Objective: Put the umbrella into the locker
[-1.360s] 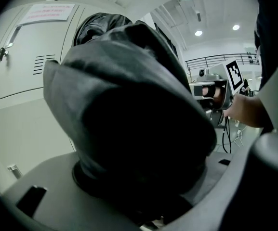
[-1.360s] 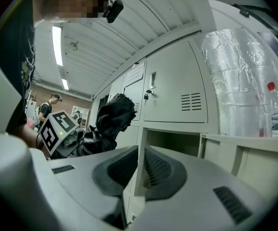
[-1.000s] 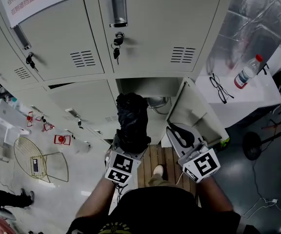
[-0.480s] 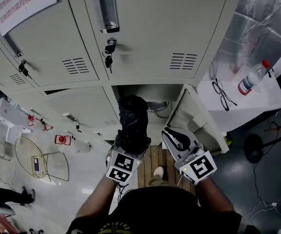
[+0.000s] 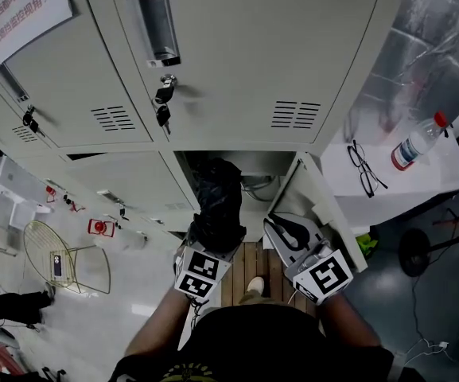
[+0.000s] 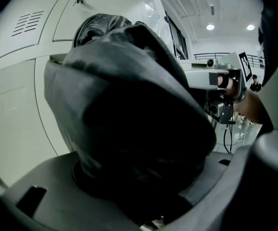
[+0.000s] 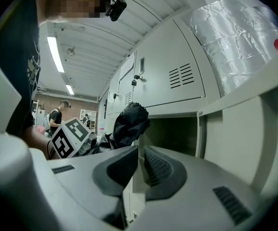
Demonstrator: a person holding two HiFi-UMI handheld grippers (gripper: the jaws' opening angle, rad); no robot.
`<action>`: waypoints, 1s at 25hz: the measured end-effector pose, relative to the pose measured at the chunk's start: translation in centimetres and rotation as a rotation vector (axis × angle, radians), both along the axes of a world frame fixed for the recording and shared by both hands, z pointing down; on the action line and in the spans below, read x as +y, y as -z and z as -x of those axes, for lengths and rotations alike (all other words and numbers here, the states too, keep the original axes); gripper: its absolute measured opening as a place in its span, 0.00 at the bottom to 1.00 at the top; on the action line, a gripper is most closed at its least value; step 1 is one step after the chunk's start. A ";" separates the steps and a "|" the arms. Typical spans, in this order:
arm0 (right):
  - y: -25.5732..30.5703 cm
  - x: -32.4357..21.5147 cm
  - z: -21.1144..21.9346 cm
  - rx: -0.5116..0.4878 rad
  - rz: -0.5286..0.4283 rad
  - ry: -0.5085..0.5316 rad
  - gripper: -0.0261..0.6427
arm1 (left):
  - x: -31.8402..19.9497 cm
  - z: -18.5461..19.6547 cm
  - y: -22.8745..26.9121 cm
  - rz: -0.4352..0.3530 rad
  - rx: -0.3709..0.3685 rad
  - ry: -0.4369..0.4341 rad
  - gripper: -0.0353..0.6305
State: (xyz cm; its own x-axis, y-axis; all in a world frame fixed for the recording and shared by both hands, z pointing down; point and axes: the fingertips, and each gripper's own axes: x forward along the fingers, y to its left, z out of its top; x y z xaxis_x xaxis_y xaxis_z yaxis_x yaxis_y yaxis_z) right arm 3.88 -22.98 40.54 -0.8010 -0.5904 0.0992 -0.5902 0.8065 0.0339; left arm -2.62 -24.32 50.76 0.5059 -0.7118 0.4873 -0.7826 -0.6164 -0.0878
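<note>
At 12 o'clock from you the locker (image 5: pixel 253 164) stands open, door (image 5: pixel 318 201) swung toward 1 o'clock. Your left hand-held gripper (image 5: pixel 213 237) clamps the umbrella (image 5: pixel 217 193), aimed at the opening so it can slide in. Your right hand-held gripper (image 5: pixel 286 231), jaws together and empty, sits beside the door.

The black folded umbrella (image 5: pixel 217 201) (fabric bunched and creased) is held end-first at the mouth of the pale grey locker (image 5: pixel 253 163), its door (image 5: pixel 317 201) swung open rightward.

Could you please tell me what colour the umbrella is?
Black all over. The umbrella shows best in the left gripper view, where it fills most of the picture.
</note>
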 end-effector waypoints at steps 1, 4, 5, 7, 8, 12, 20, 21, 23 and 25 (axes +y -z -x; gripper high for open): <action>-0.1 -0.2 -0.1 0.001 0.001 0.005 0.09 | -0.3 -0.1 0.0 -0.002 0.001 0.004 0.49; -0.4 -0.4 -0.3 0.003 0.015 0.017 0.09 | -0.9 -0.3 -0.3 -0.001 -0.001 0.018 0.49; -0.5 -0.4 -0.3 0.004 0.019 0.023 0.09 | -1.1 -0.3 -0.4 0.002 -0.003 0.024 0.49; -0.6 -0.4 -0.2 0.004 0.014 0.038 0.09 | -1.5 -0.4 -0.7 0.005 -0.005 0.034 0.49; -0.6 -0.4 -0.1 0.004 0.009 0.045 0.09 | -1.7 -0.5 -0.8 0.004 -0.007 0.038 0.49; -0.5 -0.5 -0.2 0.005 0.005 0.050 0.09 | -2.3 -0.7 -1.2 0.002 -0.010 0.053 0.50; -0.6 -0.9 0.1 0.010 0.019 0.006 0.09 | -3.2 -0.4 -1.3 -0.010 -0.021 0.047 0.49; -0.5 -1.0 0.3 0.011 0.017 0.000 0.09 | -3.3 -0.3 -1.4 -0.012 -0.025 0.045 0.50; -0.5 -1.2 0.7 0.015 0.017 -0.016 0.09 | -3.5 0.0 -1.5 -0.017 -0.028 0.044 0.49; -0.4 -1.4 1.1 0.020 0.026 -0.034 0.09 | -3.8 0.3 -1.5 -0.022 -0.024 0.049 0.50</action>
